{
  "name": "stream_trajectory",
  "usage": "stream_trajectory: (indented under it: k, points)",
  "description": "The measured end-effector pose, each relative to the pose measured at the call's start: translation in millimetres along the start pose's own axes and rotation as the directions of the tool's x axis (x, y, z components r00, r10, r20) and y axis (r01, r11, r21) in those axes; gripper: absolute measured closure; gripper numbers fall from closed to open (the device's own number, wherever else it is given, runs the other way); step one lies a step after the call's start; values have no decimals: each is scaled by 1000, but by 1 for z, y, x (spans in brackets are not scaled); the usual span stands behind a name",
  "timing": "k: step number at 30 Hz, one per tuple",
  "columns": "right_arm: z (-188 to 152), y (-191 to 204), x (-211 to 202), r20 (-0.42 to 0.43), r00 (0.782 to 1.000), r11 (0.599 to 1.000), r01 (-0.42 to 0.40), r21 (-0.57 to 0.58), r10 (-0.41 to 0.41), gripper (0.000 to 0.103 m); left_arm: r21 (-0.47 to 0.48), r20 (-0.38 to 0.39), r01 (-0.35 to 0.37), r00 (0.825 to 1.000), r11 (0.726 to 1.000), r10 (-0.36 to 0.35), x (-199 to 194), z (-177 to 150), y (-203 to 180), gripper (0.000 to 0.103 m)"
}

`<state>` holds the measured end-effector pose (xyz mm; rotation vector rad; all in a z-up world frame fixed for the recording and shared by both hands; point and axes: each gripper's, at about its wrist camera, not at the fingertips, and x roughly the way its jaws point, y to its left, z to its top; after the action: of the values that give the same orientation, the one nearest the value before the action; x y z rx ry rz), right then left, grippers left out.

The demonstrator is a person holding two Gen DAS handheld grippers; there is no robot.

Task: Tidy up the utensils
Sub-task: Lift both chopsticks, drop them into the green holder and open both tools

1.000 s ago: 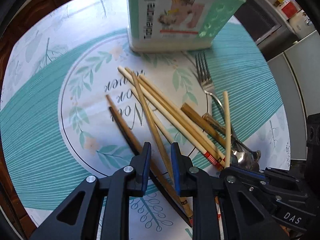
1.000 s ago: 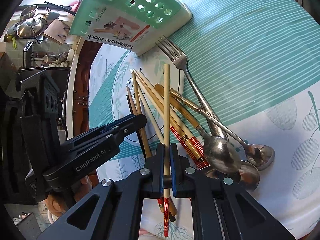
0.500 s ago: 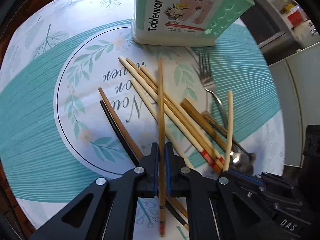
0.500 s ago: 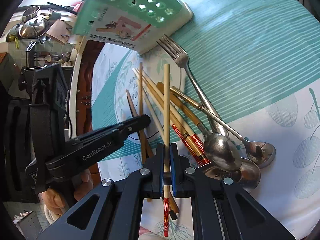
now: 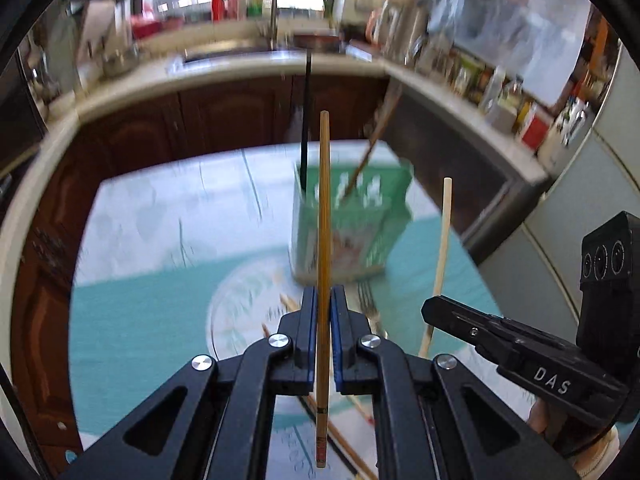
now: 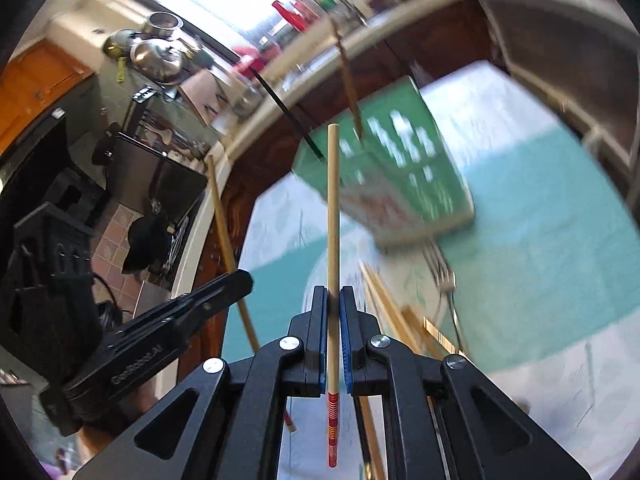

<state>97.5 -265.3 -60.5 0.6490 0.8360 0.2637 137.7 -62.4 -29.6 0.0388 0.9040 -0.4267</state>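
My left gripper [image 5: 324, 300] is shut on a tan wooden chopstick [image 5: 323, 216], held up above the table and pointing toward the green utensil holder [image 5: 348, 220]. My right gripper [image 6: 333, 300] is shut on a pale chopstick [image 6: 333, 208] with a red-striped end, also lifted and pointing at the holder [image 6: 400, 172]. The holder has a black chopstick [image 5: 307, 120] and a brown one [image 5: 376, 140] standing in it. More chopsticks [image 6: 384, 296] and a fork [image 6: 444, 276] lie on the table below. Each gripper shows in the other's view [image 5: 520, 348] [image 6: 160, 328].
The round table [image 5: 152, 280] has a teal and white printed cloth. A kitchen counter with a sink [image 5: 240, 48], bottles and dark wooden cabinets [image 5: 200, 120] curves behind it. A grey appliance [image 5: 592, 184] stands on the right.
Both grippers have lifted off the table with their chopsticks and tilted up to face the holder. The left one closed on its chopstick a second ago.
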Motion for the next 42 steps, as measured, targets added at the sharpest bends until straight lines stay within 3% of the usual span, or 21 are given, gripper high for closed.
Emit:
stream_trajectory:
  k: [3,5,7,11,16,21,23,28,36,39,42]
  points:
    - [33,31,-11,115,993,994,40,-104,-28,97,-8,100,-12,995,1000,13,-15,35,-2,99]
    - [58,53,-18,210,977,983,81,-163,-45,97,-20,157,-11,987,1000,14,-17,57,-4,99]
    - [78,68,-23,290,955,974,115,-197,-54,97,-27,218,-23,976,999,28,-16,80,-4,99]
    - [110,90,-36,447,893,955,175,-240,-51,97,-46,283,-14,959,999,27,-11,108,-1,99]
    - [140,100,-30,537,840,936,251,-248,-83,97,-61,325,-25,945,998,43,15,126,4,99]
    - [175,96,10,555,823,917,305,-259,-117,97,-84,361,1,932,996,30,37,125,5,99]
    - [182,91,35,556,823,911,314,-269,-120,97,-94,375,11,927,995,25,41,125,6,99]
    - [174,60,86,517,852,911,271,-309,-78,97,-103,440,21,898,994,27,49,116,10,99]
    - [129,16,138,421,903,879,269,-393,-88,97,-123,464,-3,884,992,60,59,104,14,99]
    - [108,5,154,347,929,863,278,-423,-129,97,-138,485,10,872,990,59,51,104,15,99]
    - [95,-12,167,305,940,869,274,-413,-152,96,-156,514,30,856,987,55,39,105,16,99]
